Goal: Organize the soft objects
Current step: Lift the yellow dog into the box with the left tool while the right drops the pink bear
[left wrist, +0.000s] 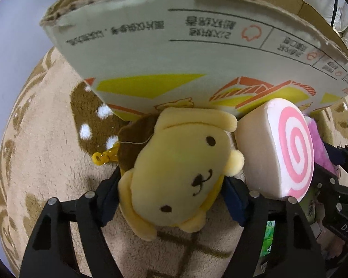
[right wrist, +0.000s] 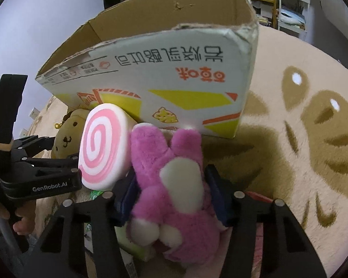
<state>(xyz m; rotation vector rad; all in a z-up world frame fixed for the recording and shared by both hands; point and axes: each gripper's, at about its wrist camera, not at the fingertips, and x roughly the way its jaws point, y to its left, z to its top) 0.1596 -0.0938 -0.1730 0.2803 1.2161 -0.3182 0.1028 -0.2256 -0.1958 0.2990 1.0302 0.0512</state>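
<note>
- Our left gripper [left wrist: 171,183] has its jaws pinching the yellow dog plush [left wrist: 181,171], which sits squarely between the blue pads, its face turned up at us.
- Our right gripper [right wrist: 171,192] has its jaws pinching the pink bear plush [right wrist: 174,185], held between them.
- Between the two toys we see the pink-swirl cushion [right wrist: 104,148], touching the bear.
- All three lie on the beige rug [right wrist: 290,162], against the near wall of the open cardboard box [right wrist: 164,88].

Soft indoor light, heavy fisheye bending, mild blur.
</note>
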